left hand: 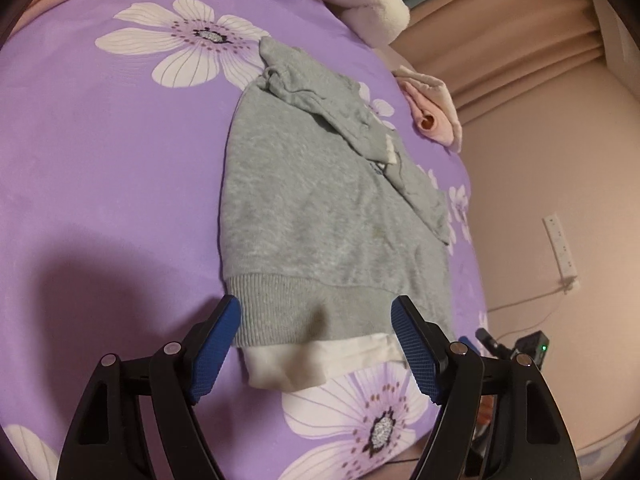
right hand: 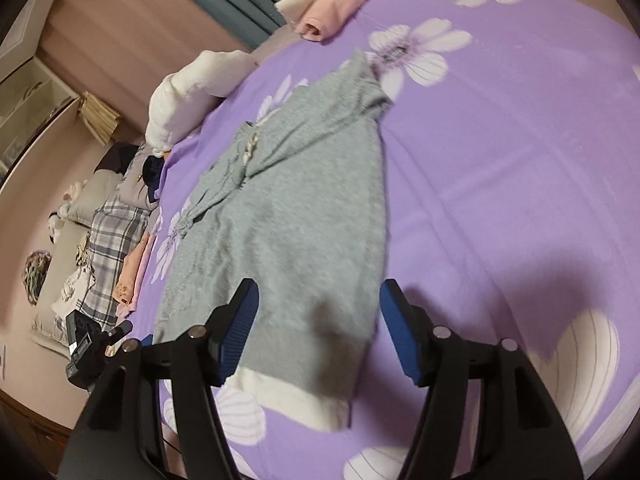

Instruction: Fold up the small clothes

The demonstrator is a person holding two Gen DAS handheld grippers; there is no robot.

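Sweater [left hand: 320, 216], grey with a white hem, lies partly folded on the purple flowered bed [left hand: 100, 160]. Both tools, left tool [left hand: 316, 320] and right tool [right hand: 320, 300], hover spread apart over its hem, gripping nothing. Pinch both hem corners evenly, I'd say. No readable label on it.

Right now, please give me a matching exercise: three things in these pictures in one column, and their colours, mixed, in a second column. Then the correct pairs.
Things:
1. sweater
2. bedsheet
3. folded garment at the far edge of the bed

Colours:
A. purple with white flowers
B. pink
C. grey with a white hem

Pairs: 1-C, 2-A, 3-B
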